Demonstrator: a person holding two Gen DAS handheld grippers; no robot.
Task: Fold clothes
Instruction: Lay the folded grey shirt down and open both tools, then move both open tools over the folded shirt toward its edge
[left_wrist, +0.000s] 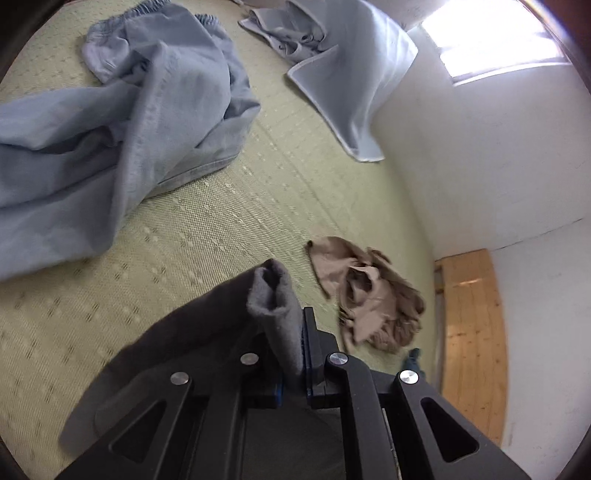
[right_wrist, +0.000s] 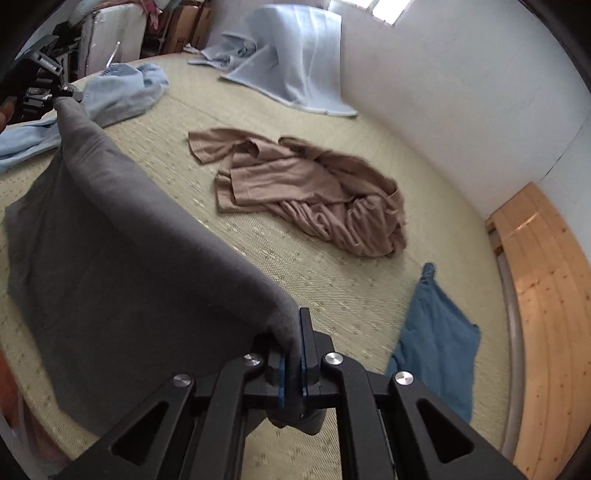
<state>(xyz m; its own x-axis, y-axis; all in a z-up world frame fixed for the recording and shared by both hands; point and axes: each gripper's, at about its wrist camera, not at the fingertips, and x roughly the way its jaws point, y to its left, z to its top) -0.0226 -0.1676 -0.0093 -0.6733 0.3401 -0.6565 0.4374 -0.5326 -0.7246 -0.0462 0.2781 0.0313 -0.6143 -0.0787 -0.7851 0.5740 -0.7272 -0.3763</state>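
A dark grey garment (right_wrist: 110, 258) hangs stretched between both grippers over a woven green mat (right_wrist: 332, 295). My right gripper (right_wrist: 293, 354) is shut on one corner of it, the cloth pinched between the blue pads. My left gripper (left_wrist: 291, 347) is shut on another corner, a bunched grey fold (left_wrist: 275, 295) sticking up past the fingers. In the right wrist view the left gripper (right_wrist: 62, 94) shows at the upper left, holding the garment's far end. The lower part of the garment drapes onto the mat.
A crumpled tan garment (right_wrist: 314, 195) lies mid-mat. A blue cloth (right_wrist: 439, 339) lies near the wooden edge (right_wrist: 546, 295). Light blue trousers (left_wrist: 122, 122) and a pale blue sheet (left_wrist: 351, 74) lie further off. White wall at the right; boxes and clutter (right_wrist: 110, 33) at the back.
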